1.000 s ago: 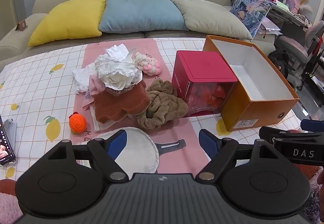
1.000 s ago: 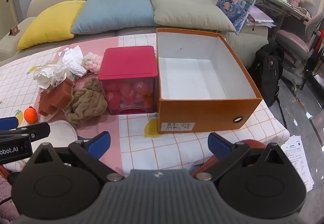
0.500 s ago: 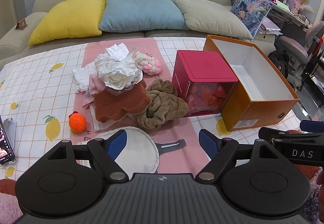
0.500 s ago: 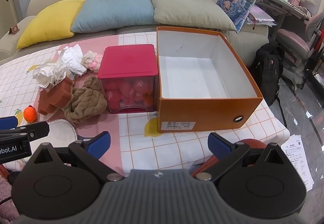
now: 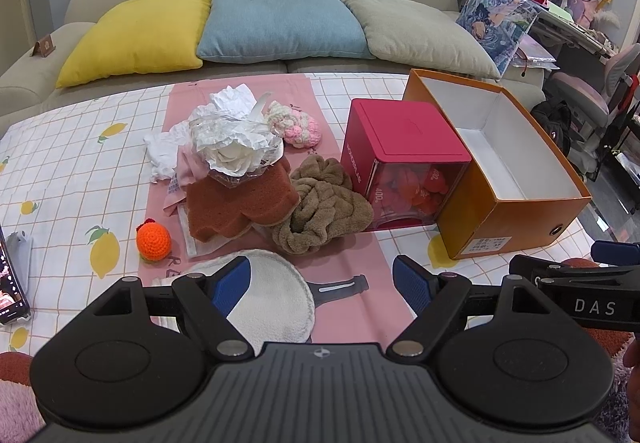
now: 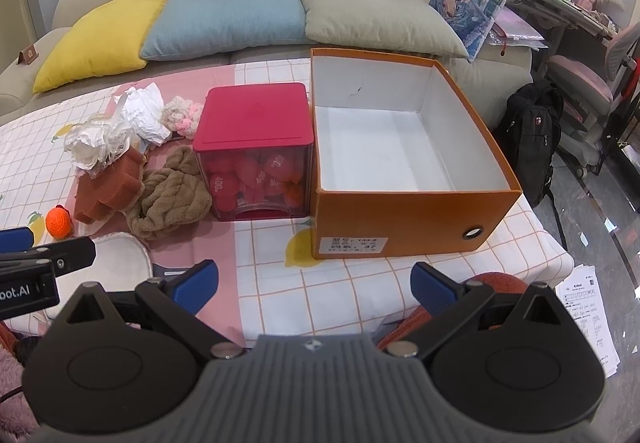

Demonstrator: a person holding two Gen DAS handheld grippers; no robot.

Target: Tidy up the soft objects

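Note:
A heap of soft things lies on the pink runner: a brown knotted towel (image 5: 322,209) (image 6: 170,193), a rust sponge cloth (image 5: 240,199) (image 6: 108,191), white crumpled wrap (image 5: 234,139), a pink knitted piece (image 5: 298,125) and an orange crochet ball (image 5: 153,241) (image 6: 59,221). A white round pad (image 5: 276,295) lies just under my left gripper (image 5: 322,285), which is open and empty. An open orange box (image 6: 400,199) (image 5: 508,203) is empty. My right gripper (image 6: 314,285) is open and empty, in front of the box.
A red-lidded clear cube (image 6: 256,159) (image 5: 404,163) of red pieces stands between the heap and the box. A phone (image 5: 10,283) lies at the left edge. A sofa with yellow, blue and grey cushions (image 5: 280,23) is behind. A black backpack (image 6: 528,139) stands right.
Both grippers have shifted slightly, so the scene sits a little differently in view. Nothing on the table has moved; both grippers stay open.

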